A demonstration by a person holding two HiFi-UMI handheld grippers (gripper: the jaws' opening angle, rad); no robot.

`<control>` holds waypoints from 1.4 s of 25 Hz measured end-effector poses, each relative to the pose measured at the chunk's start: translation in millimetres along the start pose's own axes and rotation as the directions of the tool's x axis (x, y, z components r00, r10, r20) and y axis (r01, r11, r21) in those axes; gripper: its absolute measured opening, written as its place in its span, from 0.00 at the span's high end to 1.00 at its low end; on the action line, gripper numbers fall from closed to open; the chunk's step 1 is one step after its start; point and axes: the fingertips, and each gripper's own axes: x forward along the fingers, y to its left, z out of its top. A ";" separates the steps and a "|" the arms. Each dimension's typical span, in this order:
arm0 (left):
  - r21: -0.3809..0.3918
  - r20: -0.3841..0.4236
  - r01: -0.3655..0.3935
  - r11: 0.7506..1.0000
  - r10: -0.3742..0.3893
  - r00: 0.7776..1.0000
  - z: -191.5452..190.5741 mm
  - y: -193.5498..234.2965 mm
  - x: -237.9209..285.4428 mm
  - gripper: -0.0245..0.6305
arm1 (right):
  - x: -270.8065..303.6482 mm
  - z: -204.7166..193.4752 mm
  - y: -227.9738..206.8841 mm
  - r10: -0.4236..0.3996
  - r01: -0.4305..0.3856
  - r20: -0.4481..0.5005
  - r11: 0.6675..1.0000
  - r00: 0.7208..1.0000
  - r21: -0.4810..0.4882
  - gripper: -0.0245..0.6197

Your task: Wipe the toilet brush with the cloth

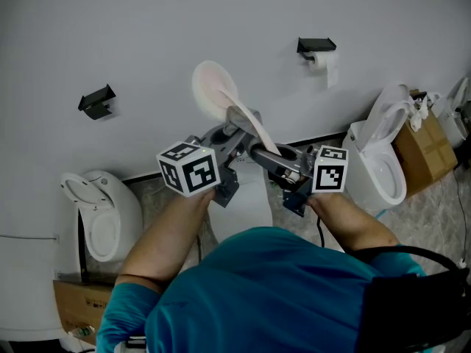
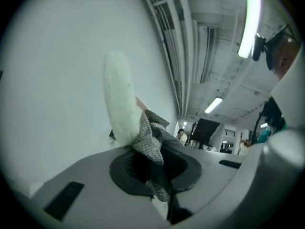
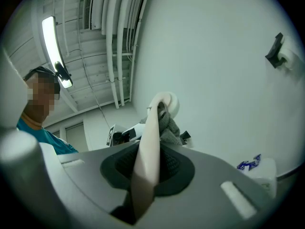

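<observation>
The toilet brush is held up in front of the white wall, with its pale oval head [image 1: 213, 87] on top. Its cream handle [image 1: 252, 129] slants down to the right into my right gripper [image 1: 266, 158], which is shut on it. In the right gripper view the handle [image 3: 147, 149] runs between the jaws up to the head [image 3: 170, 102]. My left gripper [image 1: 231, 136] is shut on a grey knitted cloth [image 2: 153, 145]. The cloth presses against the brush just below the white head [image 2: 119, 99]. From the right gripper view the cloth [image 3: 167, 122] wraps the handle's upper end.
Three white toilets stand along the wall: one at the left [image 1: 104, 220], one below the grippers [image 1: 246, 197], one at the right [image 1: 380, 160]. A paper-roll holder [image 1: 318, 50] and a black holder [image 1: 97, 101] are on the wall. A cardboard box [image 1: 428, 149] stands far right.
</observation>
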 end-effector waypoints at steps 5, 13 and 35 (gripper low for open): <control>0.469 -0.113 -0.004 0.883 0.065 0.991 -13.8 -9.9 0.5 0.91 | -5.0 -2.7 -12.8 -0.040 0.040 -0.015 0.999 0.999 0.025 0.88; 0.742 -0.271 0.171 0.648 0.057 0.961 -36.6 -29.2 -11.4 0.91 | -7.7 -12.0 -23.9 -0.100 0.098 -0.064 0.995 0.993 -0.028 0.88; 0.813 -0.352 0.077 0.576 0.382 0.854 -33.3 7.1 -10.9 0.91 | -5.1 -22.2 -29.6 -0.350 0.243 -0.187 0.867 0.918 -0.435 0.90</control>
